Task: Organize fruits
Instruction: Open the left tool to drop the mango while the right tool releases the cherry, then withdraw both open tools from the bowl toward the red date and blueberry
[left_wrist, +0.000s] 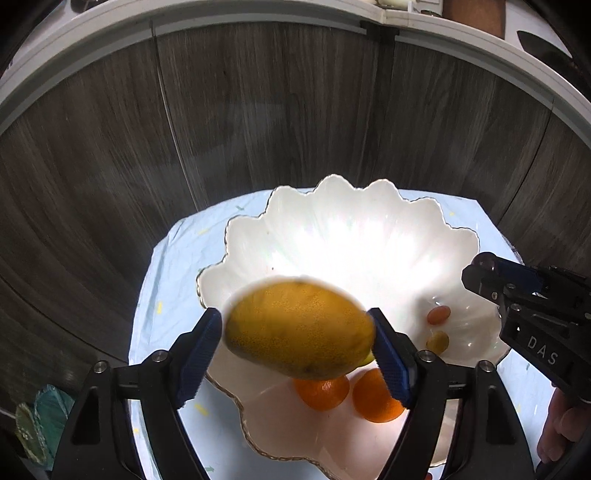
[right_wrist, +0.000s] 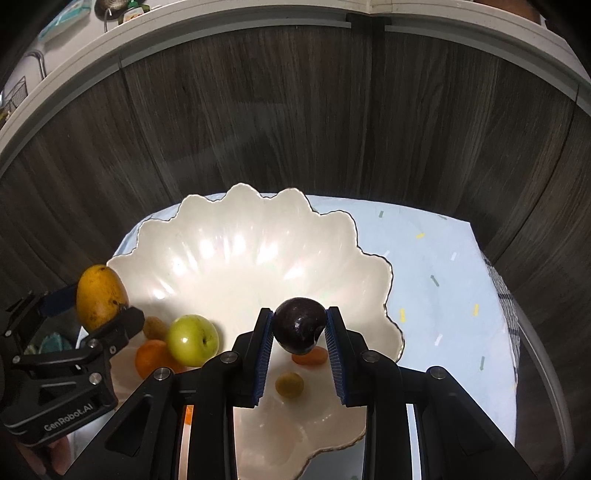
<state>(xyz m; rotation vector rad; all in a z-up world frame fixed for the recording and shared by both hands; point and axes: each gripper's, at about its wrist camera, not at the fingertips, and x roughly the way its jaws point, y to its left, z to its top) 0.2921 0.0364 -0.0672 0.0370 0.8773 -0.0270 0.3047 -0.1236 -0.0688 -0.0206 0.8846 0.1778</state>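
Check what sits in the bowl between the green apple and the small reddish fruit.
Bare white bowl floor separates green apple from reddish fruit, per the right wrist view.

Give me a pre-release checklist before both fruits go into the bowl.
1. Mango between left claw pads: ok.
2. Dark plum gripped by right claw: ok.
3. Both fruits above the white bowl: ok.
4. Bare bowl floor under the plum: not ok, small orange fruit lies just below.
5. Clear drop under the mango: not ok, oranges beneath.
6. Mango grip firmness: cannot tell.
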